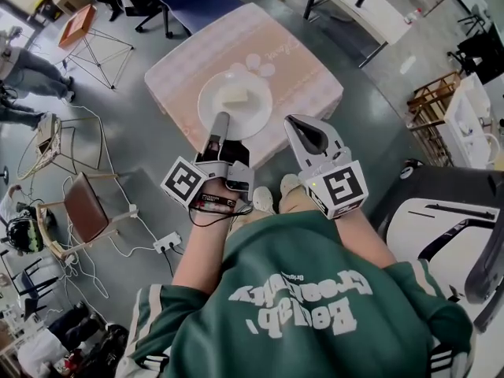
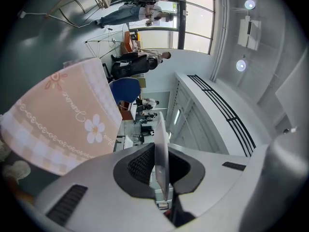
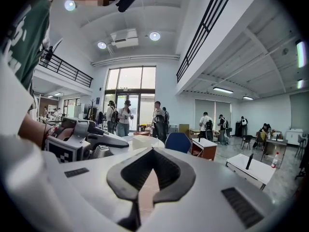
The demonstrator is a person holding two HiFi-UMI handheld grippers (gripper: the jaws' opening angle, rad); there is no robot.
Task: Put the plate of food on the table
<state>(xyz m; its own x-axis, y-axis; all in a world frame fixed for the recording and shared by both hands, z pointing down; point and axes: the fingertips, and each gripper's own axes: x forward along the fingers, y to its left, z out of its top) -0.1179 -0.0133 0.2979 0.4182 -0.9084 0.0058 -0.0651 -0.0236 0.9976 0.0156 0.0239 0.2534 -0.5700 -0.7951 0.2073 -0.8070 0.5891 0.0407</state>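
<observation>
**- which step you on?**
**-** Carrying it in, I'd say. My left claw [image 1: 220, 120] is pinched shut on the near rim of the plate of food [image 1: 252, 113], which hangs just ahead of it over the pink table [image 1: 303, 69]. Right claw's [image 1: 298, 126] closed, empty, alongside. Next: lower it level, then release. Grey floor [image 1: 378, 69], people [image 3: 120, 115] beyond.

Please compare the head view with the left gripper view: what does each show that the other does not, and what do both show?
Only the head view shows the pale block of food on the plate, the right gripper with nothing in it, and the person's green top. Only the left gripper view shows the plate's rim edge-on, pinched between the jaws, and tall windows. Both show the plate held by the left gripper, and the pink-clothed table.
</observation>
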